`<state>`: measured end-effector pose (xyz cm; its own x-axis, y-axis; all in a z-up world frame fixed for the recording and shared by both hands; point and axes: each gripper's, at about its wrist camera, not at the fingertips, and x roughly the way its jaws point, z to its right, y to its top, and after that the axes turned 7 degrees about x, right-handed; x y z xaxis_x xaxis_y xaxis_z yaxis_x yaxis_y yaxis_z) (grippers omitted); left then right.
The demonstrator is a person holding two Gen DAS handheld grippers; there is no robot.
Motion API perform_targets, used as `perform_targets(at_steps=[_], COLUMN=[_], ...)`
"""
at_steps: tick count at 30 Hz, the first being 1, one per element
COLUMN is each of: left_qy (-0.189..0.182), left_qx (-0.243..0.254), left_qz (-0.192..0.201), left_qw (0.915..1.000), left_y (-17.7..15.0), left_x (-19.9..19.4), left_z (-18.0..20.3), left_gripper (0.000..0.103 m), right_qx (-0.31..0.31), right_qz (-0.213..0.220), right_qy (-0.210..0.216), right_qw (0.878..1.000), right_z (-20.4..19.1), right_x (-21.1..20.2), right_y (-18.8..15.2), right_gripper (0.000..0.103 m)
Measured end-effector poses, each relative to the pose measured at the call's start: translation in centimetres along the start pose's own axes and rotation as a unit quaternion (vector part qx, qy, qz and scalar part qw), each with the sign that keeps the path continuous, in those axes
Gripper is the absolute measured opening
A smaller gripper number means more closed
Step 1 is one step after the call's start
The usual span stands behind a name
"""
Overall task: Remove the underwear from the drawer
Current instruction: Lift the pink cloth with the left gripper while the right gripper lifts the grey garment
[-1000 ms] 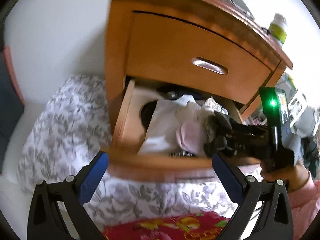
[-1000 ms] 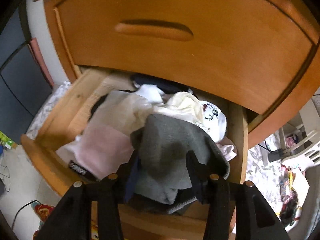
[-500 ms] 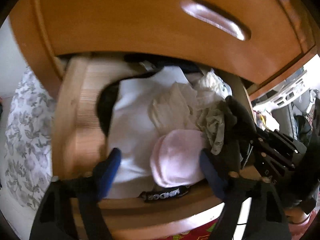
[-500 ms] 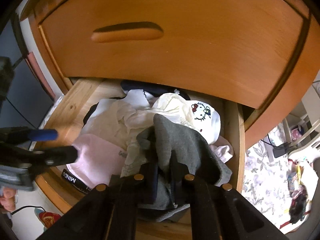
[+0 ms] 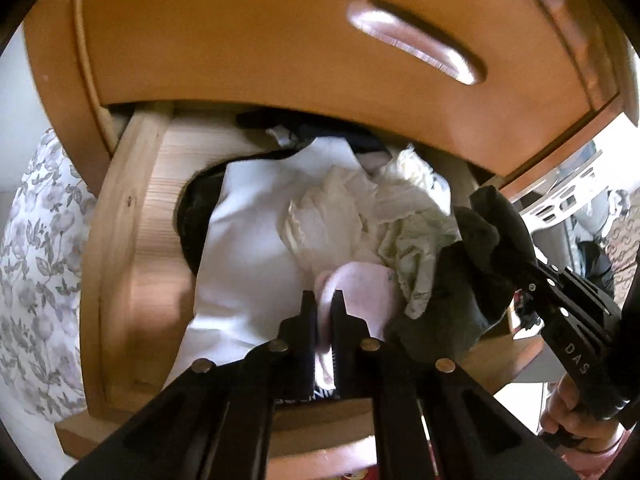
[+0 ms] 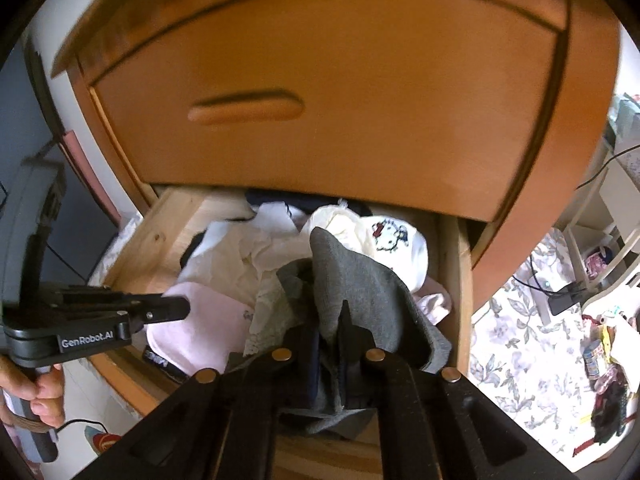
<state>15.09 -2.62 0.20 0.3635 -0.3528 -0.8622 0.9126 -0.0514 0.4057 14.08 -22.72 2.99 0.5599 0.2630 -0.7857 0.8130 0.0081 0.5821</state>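
Lower drawer of a wooden nightstand, pulled out beneath the shut upper drawer; both wrist views look down into a heap of loose clothing.

Left gripper: fingers have just been closing and now stand narrow, pinched on a fold of the pink underwear, which lies at the front of the drawer, on the white garment and just behind the front board. The right wrist view shows the same gripper from the side, tips meeting at the pink cloth.

Right gripper: fingers narrow, clamped on a ridge of the grey underwear, which drapes over the right front of the drawer. In the left wrist view this piece appears bunched and dark at the right gripper's tips.

Risks, as judged from this arrangement:
- The cream lace garment lies against both held pieces; a lift may drag it out with them.
- The left hold is on a thin edge of soft fabric; a quick pull could let it slide free.
- A dark waistband sits under the pink piece at the front board; whether it belongs to that piece cannot be told, and it may catch on the board.
- The upper drawer overhangs the heap, so a steep upward lift risks striking its front.
- The two grippers work close together and could collide if both withdraw along the same line.
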Motion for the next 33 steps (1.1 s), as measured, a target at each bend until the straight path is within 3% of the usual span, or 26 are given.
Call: perform_targets(at_steps=[8, 17, 24, 33], left_qy=[-0.016, -0.024, -0.023, -0.02], left_qx=[0.006, 0.04, 0.058, 0.091], left_qz=[0.062, 0.138, 0.2, 0.284], left_qw=[0.9979, 0.9893, 0.9778, 0.9544], left_y=[-0.2, 0.0, 0.1, -2.3], left_x=[-4.3, -10.1, -15.7, -24.3], left_z=[1.5, 4.2, 5.5, 7.5], left_gripper=[0.005, 0.005, 0.005, 0.005], right_qx=[0.017, 0.009, -0.001, -0.016], right_qz=[0.04, 0.107, 0.155, 0.226], right_qy=[0.009, 0.033, 0.042, 0.06], right_qw=[0.999, 0.994, 0.987, 0.972], right_z=[0.7, -0.3, -1.7, -2.9], right_x=[-3.5, -9.6, -14.0, -21.4], right_y=[0.2, 0.8, 1.5, 1.0], right_gripper=[0.007, 0.006, 0.006, 0.006])
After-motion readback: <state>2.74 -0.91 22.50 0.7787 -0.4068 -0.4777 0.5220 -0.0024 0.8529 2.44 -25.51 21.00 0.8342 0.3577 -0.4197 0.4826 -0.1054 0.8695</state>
